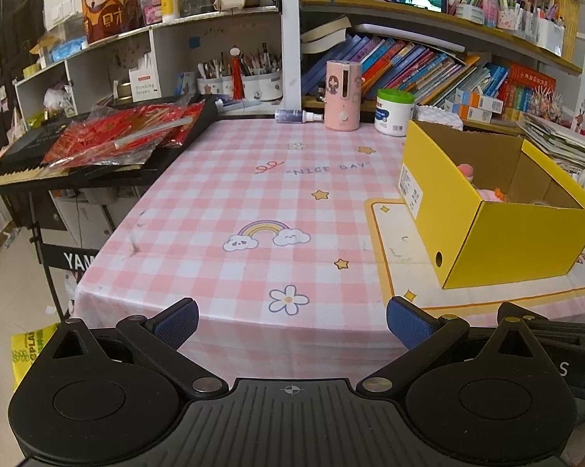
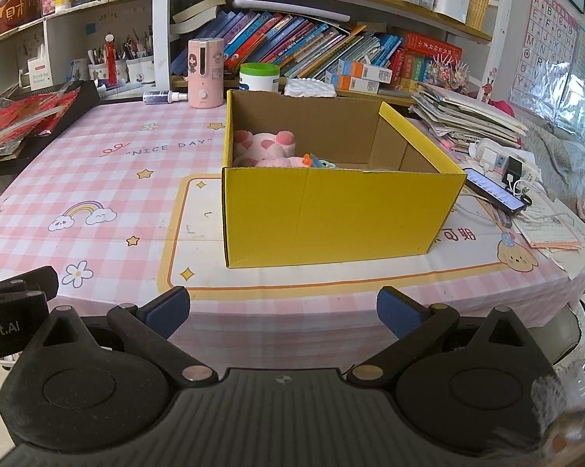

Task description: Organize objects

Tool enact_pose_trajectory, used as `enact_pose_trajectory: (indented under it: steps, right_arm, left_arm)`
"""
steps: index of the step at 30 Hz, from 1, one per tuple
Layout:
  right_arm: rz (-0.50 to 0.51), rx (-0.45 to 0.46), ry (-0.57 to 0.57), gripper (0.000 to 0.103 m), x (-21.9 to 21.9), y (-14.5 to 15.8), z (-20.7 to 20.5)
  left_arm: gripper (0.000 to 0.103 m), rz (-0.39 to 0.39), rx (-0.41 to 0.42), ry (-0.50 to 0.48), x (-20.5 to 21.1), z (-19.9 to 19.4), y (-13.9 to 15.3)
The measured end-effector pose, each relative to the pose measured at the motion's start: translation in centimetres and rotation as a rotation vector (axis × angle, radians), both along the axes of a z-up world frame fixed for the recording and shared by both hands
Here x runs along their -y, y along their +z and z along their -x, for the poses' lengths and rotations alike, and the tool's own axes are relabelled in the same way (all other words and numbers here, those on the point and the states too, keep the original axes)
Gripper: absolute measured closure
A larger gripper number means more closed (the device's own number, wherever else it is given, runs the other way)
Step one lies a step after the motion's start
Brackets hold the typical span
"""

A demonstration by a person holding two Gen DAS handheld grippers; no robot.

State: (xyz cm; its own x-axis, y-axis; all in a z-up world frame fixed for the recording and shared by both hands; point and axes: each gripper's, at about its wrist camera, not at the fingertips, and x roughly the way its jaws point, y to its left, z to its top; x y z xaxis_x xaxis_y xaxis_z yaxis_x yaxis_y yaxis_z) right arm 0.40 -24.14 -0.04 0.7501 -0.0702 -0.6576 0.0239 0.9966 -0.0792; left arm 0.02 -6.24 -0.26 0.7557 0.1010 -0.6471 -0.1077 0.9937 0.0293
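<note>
A yellow cardboard box (image 2: 331,214) stands open on the pink checked tablecloth (image 2: 98,163); it also shows in the left wrist view (image 1: 518,241). Inside lie a pink plush toy (image 2: 267,144) and small colourful items (image 2: 316,161). My right gripper (image 2: 282,311) is open and empty, at the table's near edge in front of the box. My left gripper (image 1: 292,321) is open and empty, at the near edge left of the box. The left gripper's body shows at the left edge of the right wrist view (image 2: 16,295).
A pink dispenser (image 2: 205,74), a green-lidded white jar (image 2: 259,77) and a small spray bottle (image 2: 164,97) stand at the table's back. A keyboard with red packets (image 1: 113,140) sits left. A paper stack (image 2: 467,113), phone (image 2: 494,190) and chargers lie right of the box. Bookshelves behind.
</note>
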Motion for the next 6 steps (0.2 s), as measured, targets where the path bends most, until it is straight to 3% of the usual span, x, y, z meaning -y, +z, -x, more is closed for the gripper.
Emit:
enact_pose_trajectory:
  steps: [6]
  right_arm:
    - [-0.003, 0.0, 0.001, 0.0, -0.02, -0.05, 0.02]
  left_arm:
    - [0.0, 0.0, -0.007, 0.008, -0.08, -0.15, 0.01]
